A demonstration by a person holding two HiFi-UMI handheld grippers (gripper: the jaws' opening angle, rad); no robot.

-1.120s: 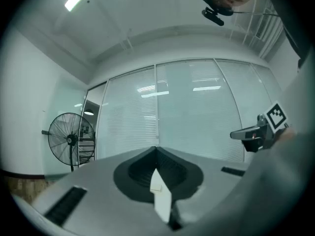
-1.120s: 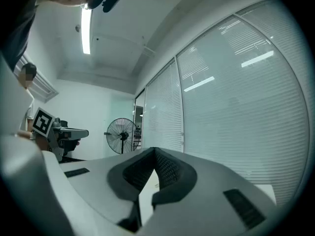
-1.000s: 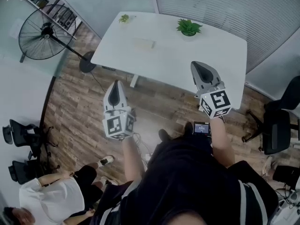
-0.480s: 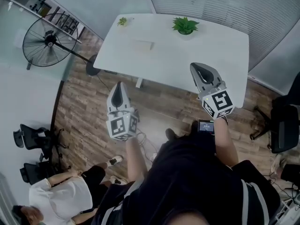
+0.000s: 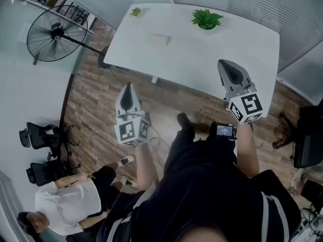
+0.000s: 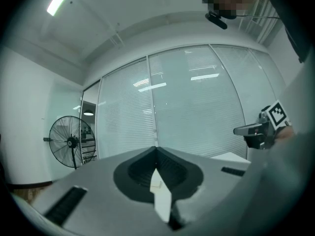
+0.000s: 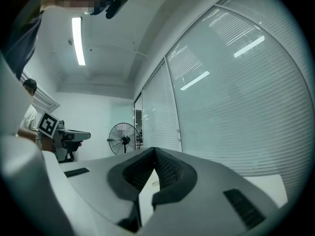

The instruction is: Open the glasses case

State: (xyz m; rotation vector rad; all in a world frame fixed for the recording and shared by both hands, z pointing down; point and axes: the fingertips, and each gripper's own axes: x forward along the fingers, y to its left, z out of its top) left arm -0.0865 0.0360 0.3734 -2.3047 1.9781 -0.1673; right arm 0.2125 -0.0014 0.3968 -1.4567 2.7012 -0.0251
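The left gripper point(image 5: 127, 86) and right gripper point(image 5: 225, 65) are hovering, fingers clenched empty; the glasses case point(image 5: 157, 39), upper centre, is probably light and stiff: grip the lid edge.

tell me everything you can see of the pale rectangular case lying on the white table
The pale rectangular case lies flat on the white table, in its far left part, between a small green plant at the corner and a larger potted green plant. Its colour nearly matches the tabletop, so material, hinge and seam cannot be made out; it looks low and closed. Nothing touches it: the left gripper and right gripper, both shut and empty, are held well short of it.
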